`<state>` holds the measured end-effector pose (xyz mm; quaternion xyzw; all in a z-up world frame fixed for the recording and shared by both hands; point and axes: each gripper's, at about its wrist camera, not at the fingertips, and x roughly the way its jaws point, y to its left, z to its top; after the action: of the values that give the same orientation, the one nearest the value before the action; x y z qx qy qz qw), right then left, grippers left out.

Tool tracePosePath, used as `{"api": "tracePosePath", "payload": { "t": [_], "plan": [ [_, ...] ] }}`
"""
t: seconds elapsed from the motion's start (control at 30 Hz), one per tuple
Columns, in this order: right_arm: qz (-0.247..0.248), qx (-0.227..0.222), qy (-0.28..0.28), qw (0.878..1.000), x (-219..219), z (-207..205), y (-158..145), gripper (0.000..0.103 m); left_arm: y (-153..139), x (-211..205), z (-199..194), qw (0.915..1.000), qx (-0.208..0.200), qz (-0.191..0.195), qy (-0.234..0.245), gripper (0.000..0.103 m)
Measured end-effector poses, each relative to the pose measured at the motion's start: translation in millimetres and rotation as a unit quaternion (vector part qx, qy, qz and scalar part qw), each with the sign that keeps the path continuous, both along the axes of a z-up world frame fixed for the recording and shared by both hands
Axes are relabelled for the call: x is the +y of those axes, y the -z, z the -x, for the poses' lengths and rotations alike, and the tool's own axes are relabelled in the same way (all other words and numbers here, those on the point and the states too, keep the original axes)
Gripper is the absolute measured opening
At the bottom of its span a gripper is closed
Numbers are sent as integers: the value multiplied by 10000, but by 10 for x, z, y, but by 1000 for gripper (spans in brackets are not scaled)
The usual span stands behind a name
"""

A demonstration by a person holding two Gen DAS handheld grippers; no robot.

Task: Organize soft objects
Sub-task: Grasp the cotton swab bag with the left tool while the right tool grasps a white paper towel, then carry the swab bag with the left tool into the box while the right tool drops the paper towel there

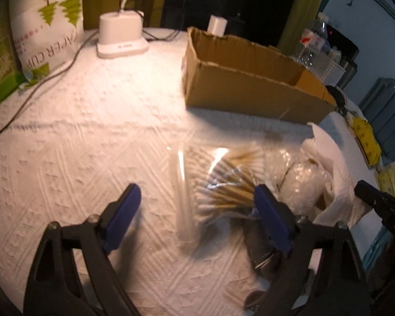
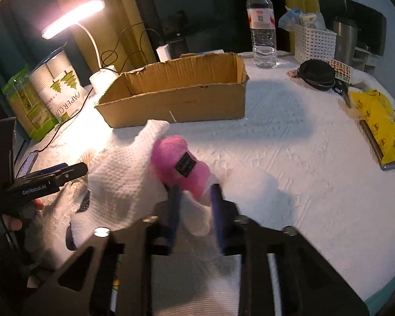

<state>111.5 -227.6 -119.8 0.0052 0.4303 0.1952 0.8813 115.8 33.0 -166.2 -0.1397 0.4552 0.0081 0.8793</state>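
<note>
While my left claw point(image 1: 197, 210) hangs spread wide above the white textured surface point(image 1: 79, 144), a clear bag of cotton swabs point(image 1: 223, 184) lies blurred between its blue fingers point(image 1: 125, 210), with an open cardboard box point(image 1: 250, 84) beyond. Seen from the right wrist, my right claw point(image 2: 194, 200) pinches a pink fuzzy sock point(image 2: 181, 163) against a white towel point(image 2: 123, 173), just in front of the box point(image 2: 176, 97).
</note>
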Motion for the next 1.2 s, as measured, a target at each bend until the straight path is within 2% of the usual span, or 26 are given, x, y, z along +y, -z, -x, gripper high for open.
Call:
{"api": "tracePosePath", "payload": {
  "t": [0.1, 0.17, 0.23, 0.3, 0.33, 0.37, 0.4, 0.47, 0.7, 0.77, 0.83, 0.87, 0.93, 0.97, 1.0, 1.03, 1.1, 1.2],
  "plan": [
    [-27, -64, 11, 10000, -76, -3, 9, 7, 26, -54, -53, 9999, 111, 25, 130, 78],
    [27, -101, 6, 9999, -120, 4, 16, 7, 43, -79, -71, 9994, 163, 207, 214, 69],
    [94, -143, 52, 9998, -184, 19, 22, 7, 46, -108, -83, 9994, 164, 163, 248, 65],
    [145, -138, 182, 9996, -281, 28, 39, 8, 45, -114, -103, 9993, 176, 181, 289, 57],
    [179, -145, 255, 9994, -328, 35, 40, 11, 46, -111, -111, 9992, 166, 208, 296, 55],
    [277, -177, 360, 9988, -372, 50, 34, 26, 43, -110, -116, 9992, 161, 204, 300, 52],
    [340, -209, 415, 9983, -403, 62, 30, 50, 36, -106, -119, 9992, 158, 200, 304, 49],
    [419, -236, 489, 9976, -461, 92, 37, 65, 32, -93, -120, 9991, 133, 253, 308, 45],
    [729, 129, 369, 9966, -370, 63, 334, 65, -11, -22, -66, 9988, -10, 401, 263, 35],
    [1135, -72, 291, 9931, -249, 130, 386, 66, -22, -3, -45, 9988, -43, 423, 255, 34],
    [1279, -228, 198, 9913, -183, 203, 354, 63, -44, 7, -25, 9988, -102, 403, 271, 32],
    [1187, -202, 151, 9926, -185, 214, 333, 57, -58, 18, -17, 9987, -126, 399, 278, 31],
    [1118, -210, 97, 9935, -186, 214, 315, 51, -83, 37, 5, 9986, -175, 409, 282, 30],
    [1094, -220, 29, 9937, -169, 227, 301, 38, -99, 43, 12, 9985, -200, 423, 278, 29],
    [1064, -195, -74, 9941, -134, 242, 268, 17, -124, 59, 30, 9983, -253, 448, 282, 28],
    [1059, -185, -93, 9942, -108, 239, 272, 12, -141, 64, 38, 9980, -299, 471, 291, 28],
    [1059, -167, -167, 9941, -67, 245, 251, 8, -193, 86, 68, 9977, -375, 482, 294, 27],
    [733, -204, -148, 9970, -118, 182, 183, 7, -277, 100, 82, 9974, -486, 444, 295, 27]
  ]
}}
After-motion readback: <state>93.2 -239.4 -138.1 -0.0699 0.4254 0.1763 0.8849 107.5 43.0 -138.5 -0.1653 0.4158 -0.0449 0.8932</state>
